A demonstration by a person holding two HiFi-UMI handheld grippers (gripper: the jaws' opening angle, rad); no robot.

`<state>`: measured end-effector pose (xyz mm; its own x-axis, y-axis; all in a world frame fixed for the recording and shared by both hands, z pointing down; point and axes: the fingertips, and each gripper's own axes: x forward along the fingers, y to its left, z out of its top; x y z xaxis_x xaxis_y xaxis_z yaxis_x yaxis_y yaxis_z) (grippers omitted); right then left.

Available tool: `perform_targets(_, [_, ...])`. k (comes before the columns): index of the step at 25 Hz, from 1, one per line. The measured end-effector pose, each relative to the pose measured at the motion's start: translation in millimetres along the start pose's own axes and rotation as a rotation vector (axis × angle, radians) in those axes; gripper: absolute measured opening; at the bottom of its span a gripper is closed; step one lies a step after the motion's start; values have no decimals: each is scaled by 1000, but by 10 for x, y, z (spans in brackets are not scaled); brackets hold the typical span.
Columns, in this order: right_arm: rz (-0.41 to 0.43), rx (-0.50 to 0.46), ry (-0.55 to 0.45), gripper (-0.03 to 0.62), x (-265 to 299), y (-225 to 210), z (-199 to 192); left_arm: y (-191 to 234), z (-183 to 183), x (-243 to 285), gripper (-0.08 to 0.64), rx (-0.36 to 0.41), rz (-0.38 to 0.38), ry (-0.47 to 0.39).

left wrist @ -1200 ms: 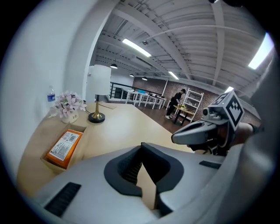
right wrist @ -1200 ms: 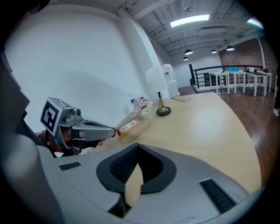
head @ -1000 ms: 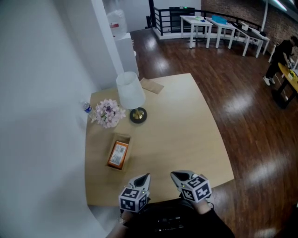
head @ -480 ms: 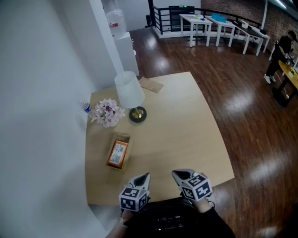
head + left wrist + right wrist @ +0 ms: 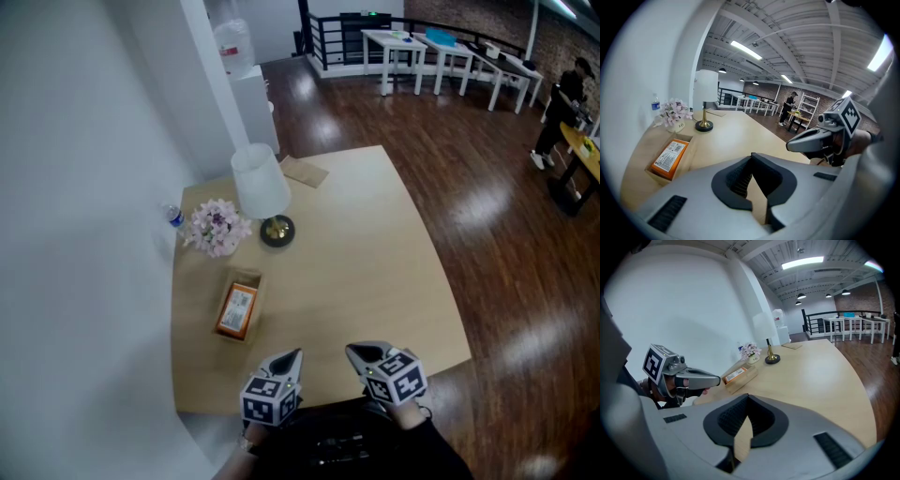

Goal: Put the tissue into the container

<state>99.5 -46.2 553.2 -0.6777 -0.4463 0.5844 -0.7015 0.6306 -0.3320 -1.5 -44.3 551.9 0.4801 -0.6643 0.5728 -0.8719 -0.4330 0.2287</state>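
1. There I was at the near edge of the table (image 5: 375, 262), my left claw (image 5: 292, 357) and my right claw (image 5: 353, 352) hanging side by side, close but not touching.
2. Left claw: jaws pressed together at the tips, with nothing pinched between them.
3. Right claw: the same, tips squeezed shut and nothing in them.
4. And the tissue pack (image 5: 237, 310)? It lay flat, orange face up, inside the open wooden box (image 5: 247, 276) on the left part of the table.
5. That box sat ahead of my left claw and off to its left, well apart from both claws.
6. Just past the box stood a small pot of pale flowers (image 5: 217, 227), and beside it a lamp (image 5: 262, 183) with a white shade on a round brass foot.
7. A little bottle (image 5: 172, 217) stood at the table's left edge, near the flowers and against the white wall.
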Motion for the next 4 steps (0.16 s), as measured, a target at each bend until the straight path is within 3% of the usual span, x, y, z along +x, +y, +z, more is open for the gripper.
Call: perform_targets(4, [-1,-3,2,-14,-5,5,-21,-5,-29,-2,-5,0,0,2])
